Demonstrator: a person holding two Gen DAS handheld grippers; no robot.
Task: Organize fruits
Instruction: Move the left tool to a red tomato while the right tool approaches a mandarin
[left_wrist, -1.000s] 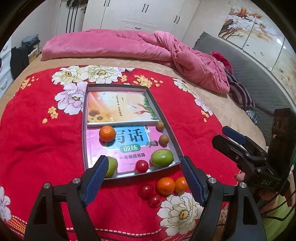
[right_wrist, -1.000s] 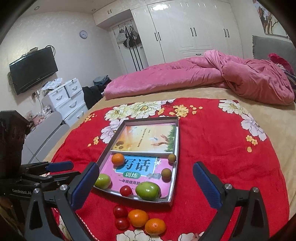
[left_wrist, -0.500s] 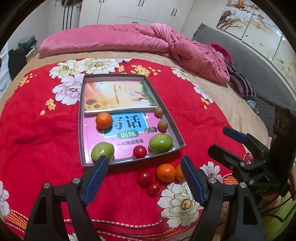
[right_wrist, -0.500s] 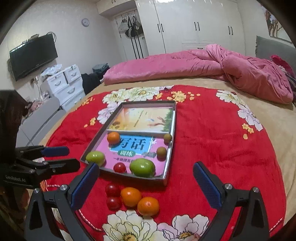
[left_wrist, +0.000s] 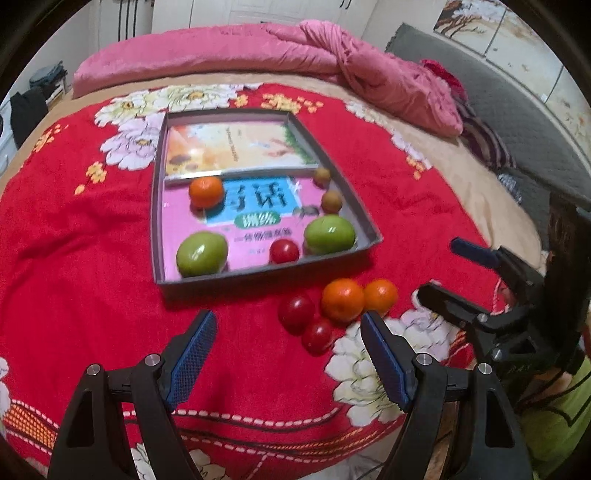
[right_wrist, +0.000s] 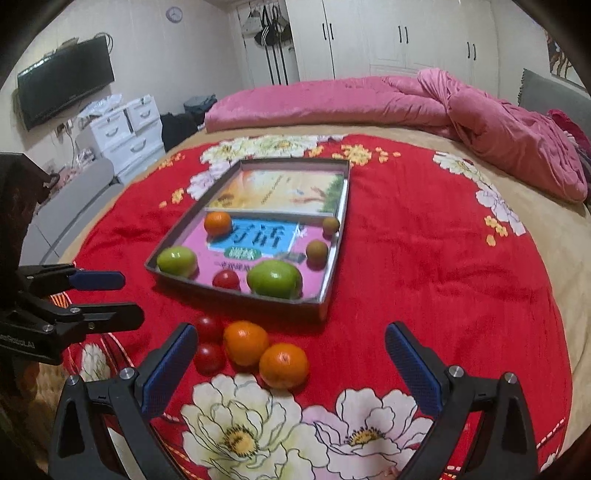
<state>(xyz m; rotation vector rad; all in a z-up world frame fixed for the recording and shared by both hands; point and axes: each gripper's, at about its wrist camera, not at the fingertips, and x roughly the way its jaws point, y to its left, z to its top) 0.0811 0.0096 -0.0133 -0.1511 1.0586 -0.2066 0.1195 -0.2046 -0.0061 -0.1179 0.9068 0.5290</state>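
Left gripper (left_wrist: 286, 325): fingers spread wide, nothing between the pads, hanging over the red flowered blanket (left_wrist: 74, 258). Right gripper (right_wrist: 288, 343): also spread wide, nothing pinched; seen from the left camera it sits at 3 o'clock.

Just beyond the left gripper's tips, at about 1 o'clock, a loose cluster on the blanket: two small red fruits (left_wrist: 295, 312) touching each other, and two oranges (left_wrist: 342, 299) side by side, touching. From the right camera the same cluster lies between and just ahead of that gripper's fingers, the nearer orange (right_wrist: 283, 365) closest.

Farther out, at 12 o'clock, a grey tray (left_wrist: 157, 221) lies flat on the blanket, lined with printed book covers. Inside, near edge: green fruit (left_wrist: 201, 253) at the left corner, small red fruit (left_wrist: 283, 251) in the middle, second green fruit (left_wrist: 329, 234) at the right. Behind these, one orange (left_wrist: 206, 192) at left, two small brown fruits (left_wrist: 331, 201) along the right wall.

Far: pink quilt (left_wrist: 258, 48) bunched across the bed, white wardrobes (right_wrist: 388, 37) behind.
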